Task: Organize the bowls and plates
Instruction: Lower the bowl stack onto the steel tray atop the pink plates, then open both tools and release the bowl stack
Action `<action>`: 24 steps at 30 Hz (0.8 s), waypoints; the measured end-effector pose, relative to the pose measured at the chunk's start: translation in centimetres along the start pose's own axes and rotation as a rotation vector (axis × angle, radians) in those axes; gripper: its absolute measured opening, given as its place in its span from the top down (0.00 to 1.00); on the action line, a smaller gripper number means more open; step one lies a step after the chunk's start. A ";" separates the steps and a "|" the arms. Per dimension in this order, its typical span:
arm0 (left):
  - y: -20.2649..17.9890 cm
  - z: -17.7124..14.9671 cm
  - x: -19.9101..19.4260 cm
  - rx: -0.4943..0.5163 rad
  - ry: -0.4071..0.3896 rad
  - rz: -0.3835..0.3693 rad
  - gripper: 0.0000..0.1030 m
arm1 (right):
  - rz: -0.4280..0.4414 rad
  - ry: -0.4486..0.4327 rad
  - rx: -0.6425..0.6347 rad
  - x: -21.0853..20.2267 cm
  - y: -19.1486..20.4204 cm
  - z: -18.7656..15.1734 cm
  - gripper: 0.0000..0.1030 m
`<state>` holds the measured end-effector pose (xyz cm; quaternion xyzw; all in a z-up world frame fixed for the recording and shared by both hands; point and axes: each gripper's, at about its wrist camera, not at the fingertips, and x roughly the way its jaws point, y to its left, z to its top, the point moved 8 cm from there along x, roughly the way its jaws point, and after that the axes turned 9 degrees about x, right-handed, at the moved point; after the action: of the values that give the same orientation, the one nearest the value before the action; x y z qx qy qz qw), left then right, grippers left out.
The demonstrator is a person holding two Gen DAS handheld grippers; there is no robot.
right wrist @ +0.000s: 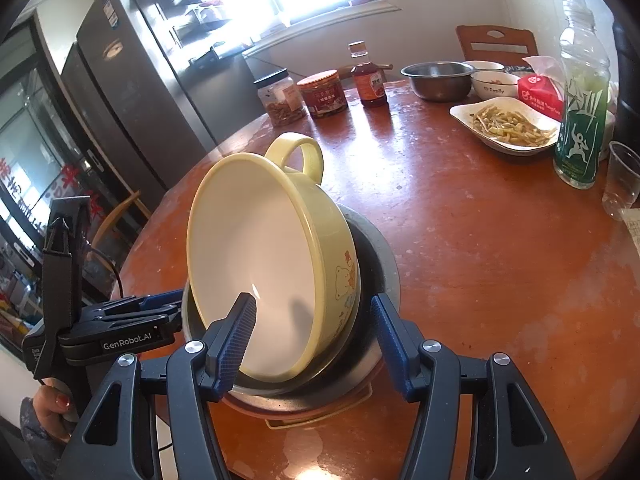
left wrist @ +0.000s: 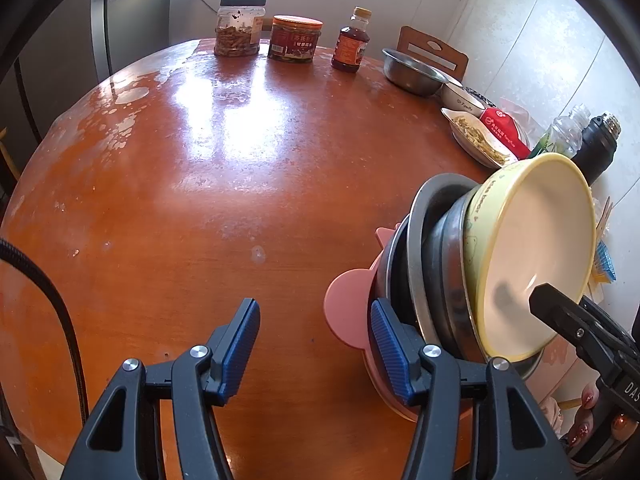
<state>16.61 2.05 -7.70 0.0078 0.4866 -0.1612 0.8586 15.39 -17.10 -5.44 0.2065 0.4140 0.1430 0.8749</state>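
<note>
Your right tool [right wrist: 314,332] is wide apart around the tilted yellow bowl [right wrist: 276,264], which sits on the metal bowls [right wrist: 372,264]. Your left tool [left wrist: 316,344] is apart too, beside that stack on the table [left wrist: 200,200].

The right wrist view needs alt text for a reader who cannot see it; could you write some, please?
A yellow bowl with a handle leans tilted in a stack of metal dishes on a round wooden table, between the open jaws of the right gripper. The left gripper reaches the stack's left edge; jars, a bottle and food dishes stand behind.
</note>
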 end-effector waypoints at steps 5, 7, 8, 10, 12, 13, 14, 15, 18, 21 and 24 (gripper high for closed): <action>0.0 0.1 -0.2 -0.008 -0.011 0.001 0.44 | -0.005 -0.004 -0.006 -0.2 0.1 0.0 0.40; 0.1 0.1 -0.4 -0.011 -0.021 -0.003 0.44 | -0.009 -0.016 -0.001 -0.5 -0.1 0.1 0.40; 0.2 0.1 -0.4 -0.017 -0.020 -0.006 0.44 | -0.010 -0.021 0.003 -0.7 -0.2 0.2 0.40; 0.4 0.0 -0.6 -0.031 -0.026 -0.018 0.44 | -0.009 -0.027 0.012 -0.9 -0.4 0.3 0.40; 0.5 0.0 -0.9 -0.036 -0.036 -0.021 0.43 | -0.016 -0.031 0.016 -1.1 -0.6 0.4 0.40; 0.5 0.0 -1.1 -0.033 -0.039 -0.016 0.43 | -0.014 -0.032 0.018 -1.2 -0.6 0.4 0.39; 0.5 0.1 -1.2 -0.031 -0.040 -0.011 0.43 | -0.014 -0.033 0.018 -1.2 -0.7 0.5 0.39; 0.5 0.0 -1.5 -0.029 -0.044 -0.008 0.43 | -0.017 -0.035 0.019 -1.3 -0.7 0.6 0.39; 0.8 0.0 -2.1 -0.040 -0.060 0.004 0.43 | -0.016 -0.040 0.018 -1.6 -0.6 0.6 0.38; 1.2 -0.2 -3.2 -0.055 -0.077 0.016 0.43 | -0.037 -0.055 0.003 -2.1 -0.5 0.7 0.35; 1.1 -0.8 -4.8 -0.057 -0.109 0.025 0.42 | -0.059 -0.081 -0.017 -3.0 -0.3 0.6 0.31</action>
<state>13.96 4.52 -4.26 -0.0194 0.4435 -0.1367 0.8856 14.05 -18.72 -3.24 0.1925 0.3831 0.1122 0.8964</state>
